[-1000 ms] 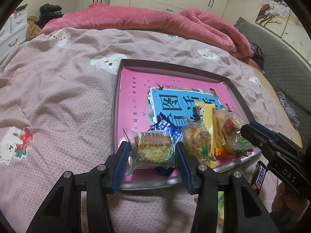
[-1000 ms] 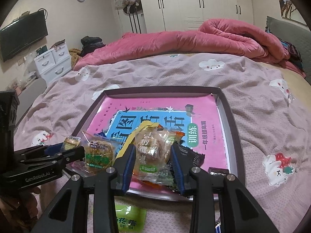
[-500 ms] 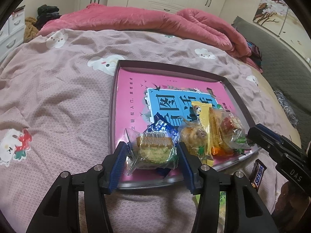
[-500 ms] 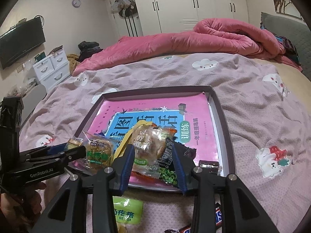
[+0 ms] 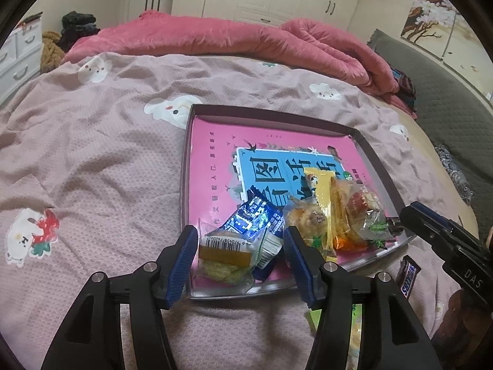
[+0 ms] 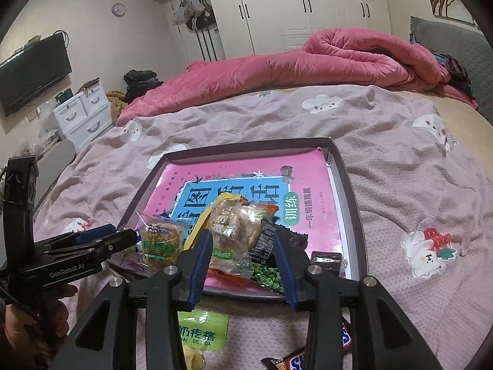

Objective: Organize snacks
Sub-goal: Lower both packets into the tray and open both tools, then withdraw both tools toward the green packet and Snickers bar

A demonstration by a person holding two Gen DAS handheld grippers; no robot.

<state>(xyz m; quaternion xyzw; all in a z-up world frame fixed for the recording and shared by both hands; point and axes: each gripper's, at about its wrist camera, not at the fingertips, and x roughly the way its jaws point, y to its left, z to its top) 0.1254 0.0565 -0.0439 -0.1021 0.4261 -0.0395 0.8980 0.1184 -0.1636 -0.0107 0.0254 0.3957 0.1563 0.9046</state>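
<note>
A dark-rimmed tray (image 5: 372, 151) with a pink book in it lies on the bed; it also shows in the right wrist view (image 6: 349, 191). Several wrapped snacks are piled at its near edge. My left gripper (image 5: 241, 251) is open, its fingers wide on either side of a clear-wrapped cake (image 5: 226, 259) that lies in the tray beside a blue packet (image 5: 252, 222). My right gripper (image 6: 243, 254) is open, over a clear-wrapped pastry (image 6: 235, 228) and a pea packet (image 6: 266, 273). Neither is gripped.
A Snickers bar (image 5: 408, 273) and a green packet (image 6: 201, 333) lie on the bedsheet in front of the tray, with another Snickers (image 6: 289, 362). A rolled pink quilt (image 6: 308, 64) lies across the far bed. White drawers (image 6: 81, 114) stand at the left.
My left gripper opened wider and the cake dropped flat into the tray. My right gripper also opened and drew back from the pastry. Both views pulled back slightly.
</note>
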